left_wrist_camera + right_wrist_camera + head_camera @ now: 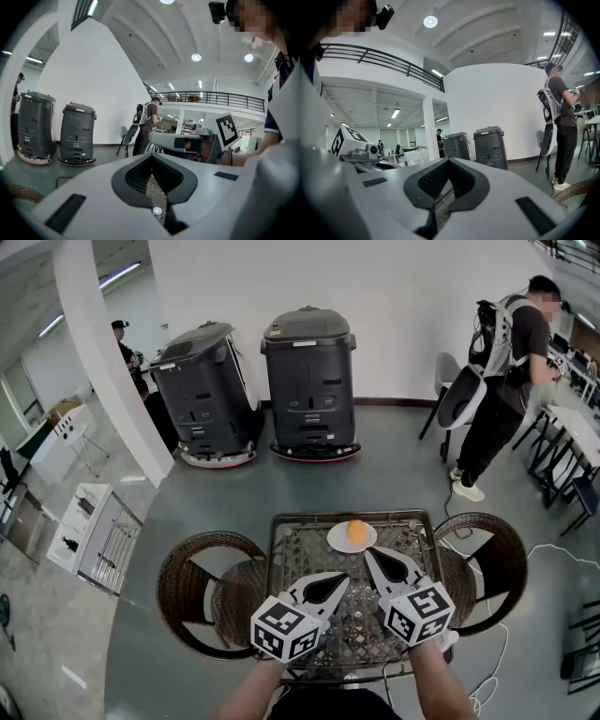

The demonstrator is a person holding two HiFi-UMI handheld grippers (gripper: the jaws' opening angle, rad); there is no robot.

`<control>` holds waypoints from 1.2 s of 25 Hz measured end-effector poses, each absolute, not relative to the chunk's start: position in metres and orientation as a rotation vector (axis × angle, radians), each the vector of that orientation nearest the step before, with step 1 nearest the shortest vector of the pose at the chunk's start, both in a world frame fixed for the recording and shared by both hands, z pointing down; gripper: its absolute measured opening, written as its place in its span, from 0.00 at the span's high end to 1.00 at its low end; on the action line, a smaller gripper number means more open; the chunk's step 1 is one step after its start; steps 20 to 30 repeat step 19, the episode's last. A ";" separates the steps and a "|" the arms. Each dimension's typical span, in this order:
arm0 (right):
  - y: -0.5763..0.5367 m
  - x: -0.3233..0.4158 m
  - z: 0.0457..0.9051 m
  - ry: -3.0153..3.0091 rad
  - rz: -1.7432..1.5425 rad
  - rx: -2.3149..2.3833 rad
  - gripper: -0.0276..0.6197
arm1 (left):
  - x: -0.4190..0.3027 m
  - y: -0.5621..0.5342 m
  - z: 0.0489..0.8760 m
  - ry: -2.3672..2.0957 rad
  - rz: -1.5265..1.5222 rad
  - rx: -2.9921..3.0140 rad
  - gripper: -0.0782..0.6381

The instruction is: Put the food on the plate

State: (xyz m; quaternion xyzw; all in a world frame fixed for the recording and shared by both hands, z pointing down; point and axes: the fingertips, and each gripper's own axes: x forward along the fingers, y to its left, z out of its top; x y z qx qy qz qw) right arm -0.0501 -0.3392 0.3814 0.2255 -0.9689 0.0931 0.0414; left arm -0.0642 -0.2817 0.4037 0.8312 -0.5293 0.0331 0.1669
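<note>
Orange food (356,532) on white plate (336,541), left gripper (343,581), right gripper (371,557) — jaws clenched, empty.

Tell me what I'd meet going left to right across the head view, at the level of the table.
left wicker chair → left gripper → right gripper → right wicker chair. Left out: the plate with the orange food, which sits farther back and overlaps both grippers' tips sideways.

Orange food (356,532) on plate (334,541), frame centre: too small to identify. Table (289,549) near part hidden under left gripper (343,579), right gripper (368,555). Forearms (249,694) cut off, bottom edge.
</note>
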 end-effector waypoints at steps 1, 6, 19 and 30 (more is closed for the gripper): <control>-0.339 -0.050 0.381 -2.966 0.286 0.688 0.95 | -0.064 -0.282 0.404 -1.507 0.094 2.365 0.88; -0.339 -0.051 0.381 -2.969 0.290 0.677 0.95 | -0.064 -0.282 0.403 -1.510 0.092 2.364 0.88; -0.338 -0.051 0.383 -2.963 0.279 0.679 0.95 | -0.062 -0.280 0.403 -1.498 0.101 2.372 0.88; -0.338 -0.051 0.383 -2.963 0.279 0.679 0.95 | -0.062 -0.280 0.403 -1.498 0.101 2.372 0.88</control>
